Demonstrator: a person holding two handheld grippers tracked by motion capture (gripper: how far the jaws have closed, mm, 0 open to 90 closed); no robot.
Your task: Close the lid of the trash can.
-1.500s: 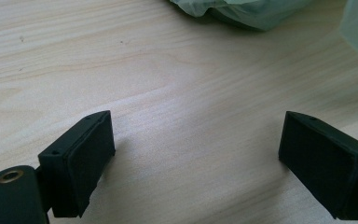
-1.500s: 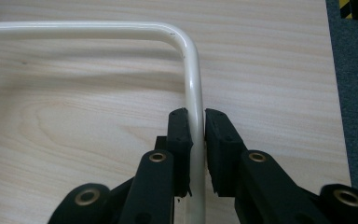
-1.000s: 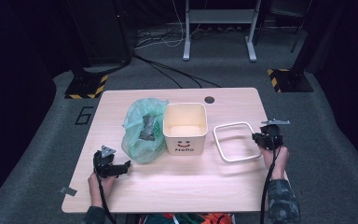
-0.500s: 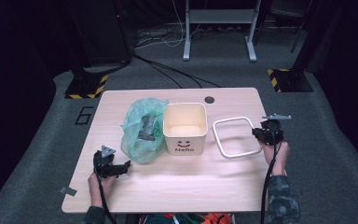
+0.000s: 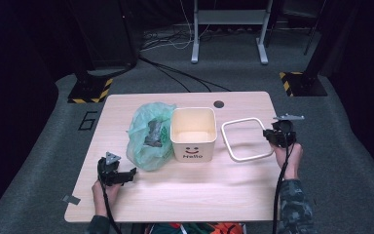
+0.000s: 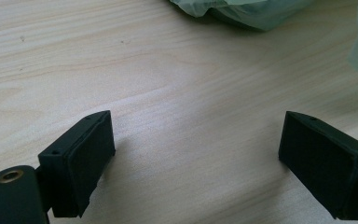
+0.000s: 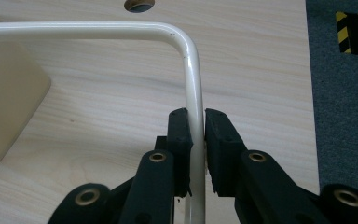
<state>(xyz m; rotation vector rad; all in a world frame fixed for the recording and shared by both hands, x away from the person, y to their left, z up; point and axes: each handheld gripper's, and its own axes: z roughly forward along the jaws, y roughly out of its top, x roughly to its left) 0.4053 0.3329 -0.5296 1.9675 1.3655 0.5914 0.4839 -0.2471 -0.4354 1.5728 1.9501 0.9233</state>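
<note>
A white square wire frame [image 5: 227, 142] lies to the right of a cream bin [image 5: 193, 148] that bears a smiley and "Hello". My right gripper [image 5: 269, 136] is shut on the frame's right bar. In the right gripper view the pads [image 7: 182, 130] squeeze the white bar [image 7: 193, 79], and the gripper [image 7: 197, 126] holds it a little above the table. A crumpled green plastic bag [image 5: 148, 134] with something dark inside lies to the left of the bin. My left gripper [image 5: 129, 174] rests near the table's front left with its jaws wide apart [image 6: 196, 154] and nothing between them.
The wooden table [image 5: 185, 195] has a round cable hole [image 5: 218, 104] near its far edge. The bag's edge [image 6: 242, 11] lies just beyond my left gripper. The bin's corner [image 7: 9, 102] is left of the frame. Dark floor, cables and stands surround the table.
My right gripper has risen slightly, and the white frame has come up with it. The left gripper, bag and bin have stayed put.
</note>
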